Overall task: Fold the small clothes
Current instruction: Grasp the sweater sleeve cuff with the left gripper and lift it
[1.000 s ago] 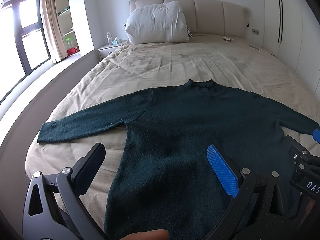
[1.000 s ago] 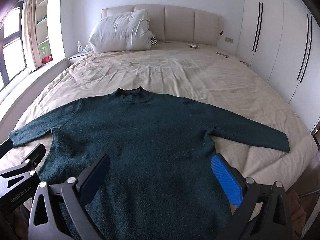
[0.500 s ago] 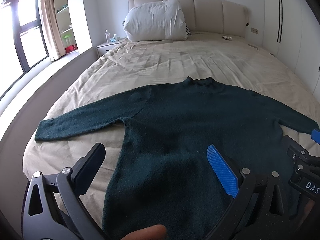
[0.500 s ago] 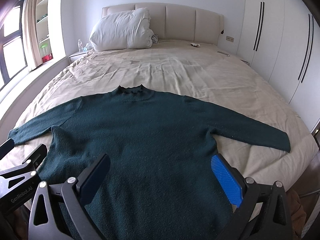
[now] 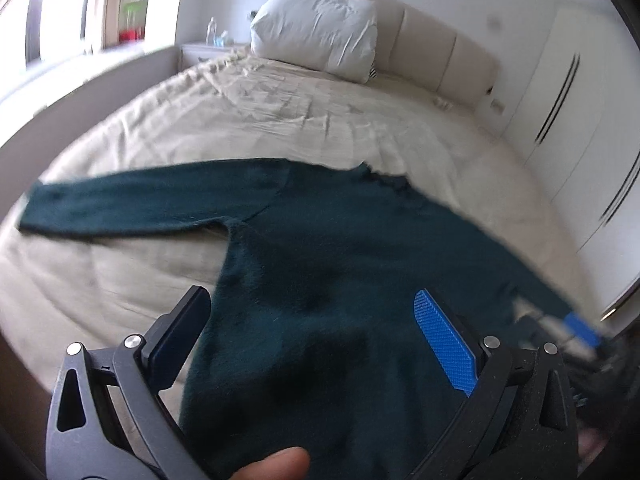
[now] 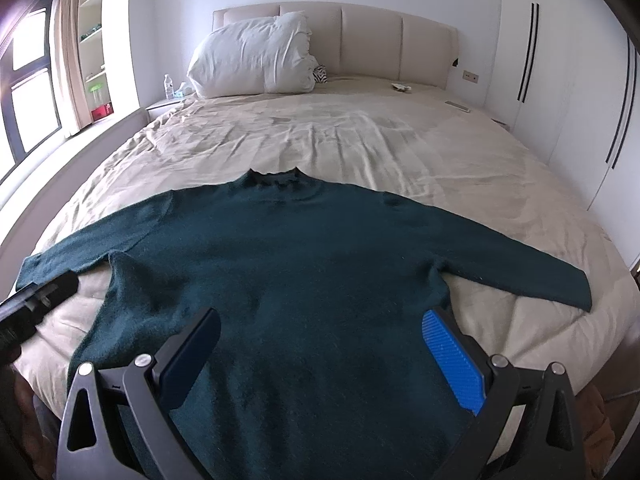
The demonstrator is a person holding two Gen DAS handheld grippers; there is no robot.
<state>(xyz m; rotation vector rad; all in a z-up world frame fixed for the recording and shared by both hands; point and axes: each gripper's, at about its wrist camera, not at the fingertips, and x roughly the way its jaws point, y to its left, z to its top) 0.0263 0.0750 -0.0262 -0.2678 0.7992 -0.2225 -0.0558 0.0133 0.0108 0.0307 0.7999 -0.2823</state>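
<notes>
A dark green sweater (image 6: 288, 264) lies flat on the beige bed (image 6: 340, 136), both sleeves spread out, collar toward the headboard. In the left wrist view the sweater (image 5: 328, 264) looks tilted and blurred, with its left sleeve (image 5: 120, 204) stretched out. My left gripper (image 5: 308, 320) is open and empty above the sweater's lower left part. My right gripper (image 6: 320, 340) is open and empty above the lower body of the sweater. The left gripper also shows at the left edge of the right wrist view (image 6: 36, 304), near the left cuff.
A white pillow (image 6: 256, 60) leans on the padded headboard (image 6: 380, 44). A nightstand with a water bottle (image 6: 169, 86) stands at the back left. White wardrobe doors (image 6: 560, 80) line the right side. A window (image 6: 28, 92) is on the left.
My left gripper has swung and tilted toward the left sleeve side, blurring its view. The right gripper has barely moved. The sweater lies as before.
</notes>
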